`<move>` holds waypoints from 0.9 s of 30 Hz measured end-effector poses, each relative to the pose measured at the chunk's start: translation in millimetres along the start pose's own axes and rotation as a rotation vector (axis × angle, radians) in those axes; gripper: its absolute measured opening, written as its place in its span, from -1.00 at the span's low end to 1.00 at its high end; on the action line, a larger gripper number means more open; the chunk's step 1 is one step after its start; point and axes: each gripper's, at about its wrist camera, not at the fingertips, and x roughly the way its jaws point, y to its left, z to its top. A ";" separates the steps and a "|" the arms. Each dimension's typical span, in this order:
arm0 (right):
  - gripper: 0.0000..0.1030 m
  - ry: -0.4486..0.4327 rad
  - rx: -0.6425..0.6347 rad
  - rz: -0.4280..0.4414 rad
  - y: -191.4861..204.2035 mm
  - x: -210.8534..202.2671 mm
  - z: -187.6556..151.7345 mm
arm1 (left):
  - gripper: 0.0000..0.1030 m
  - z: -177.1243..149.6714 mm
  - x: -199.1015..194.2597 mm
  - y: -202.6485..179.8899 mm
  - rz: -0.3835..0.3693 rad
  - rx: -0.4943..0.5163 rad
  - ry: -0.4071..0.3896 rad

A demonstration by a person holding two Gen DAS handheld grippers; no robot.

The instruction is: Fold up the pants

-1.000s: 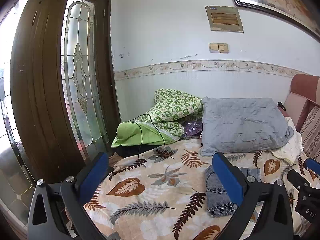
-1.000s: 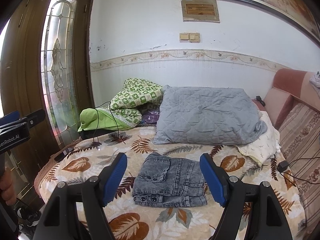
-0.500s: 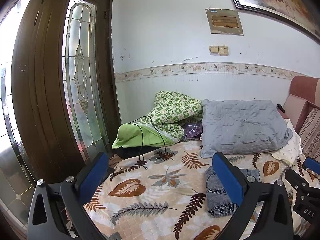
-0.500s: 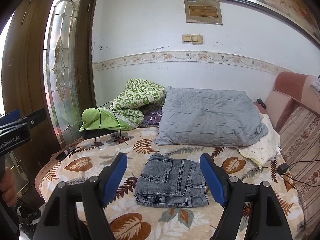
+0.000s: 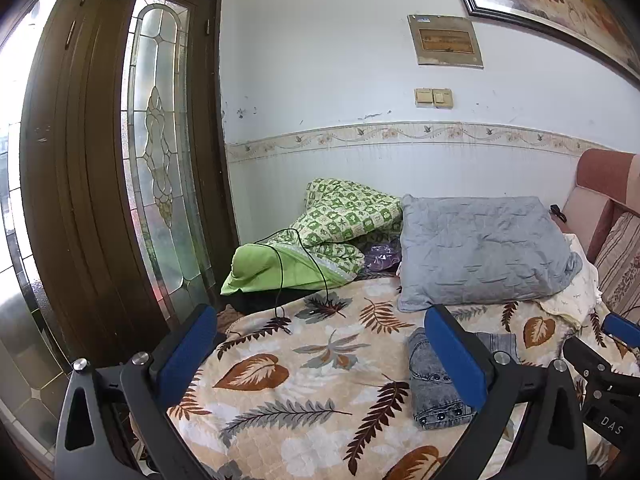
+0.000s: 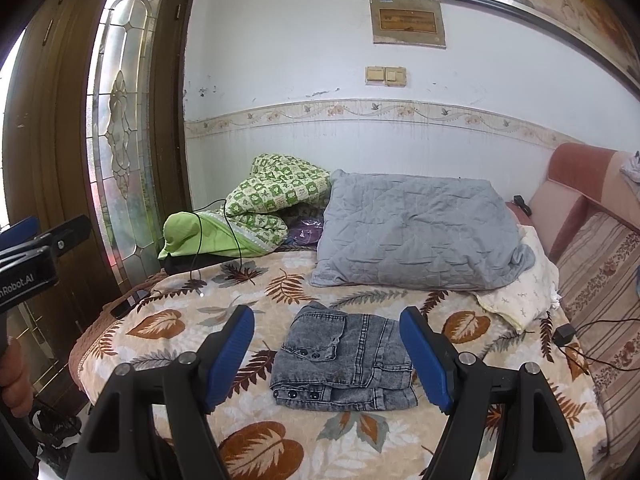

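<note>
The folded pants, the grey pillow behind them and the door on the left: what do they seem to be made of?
Pants: looks like grey acid-washed denim, going by the mottled fade, stitched seams and dark snap buttons; matte.
Grey pillow: a soft quilted fabric cover, with stitched lines and creases; probably cotton or a blend.
Door: dark brown wood, likely varnished, with a leaded, textured glass panel.

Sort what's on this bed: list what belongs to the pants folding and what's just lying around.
Job:
- folded grey jeans
- left gripper, open
- right gripper, open

Lying about:
- grey pillow
- green quilt
- black cable
- cream cloth
</note>
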 end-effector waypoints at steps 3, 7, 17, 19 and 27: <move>0.52 0.004 0.001 -0.001 -0.1 1.8 -0.8 | 1.00 -1.5 2.3 -2.3 -0.001 0.005 0.005; 0.52 0.013 0.005 -0.002 -1.3 6.2 -2.1 | 1.00 -2.5 6.1 -3.8 -0.001 0.008 0.011; 0.52 0.041 0.015 -0.002 -5.9 21.4 -6.2 | 1.00 -7.3 19.8 -7.7 -0.011 0.015 0.037; 0.52 0.044 0.014 -0.002 -6.7 24.2 -6.6 | 1.00 -7.6 21.6 -7.3 -0.015 0.015 0.038; 0.52 0.054 0.005 -0.014 -4.5 29.9 -4.5 | 1.00 -6.5 23.4 -5.1 -0.037 0.011 0.027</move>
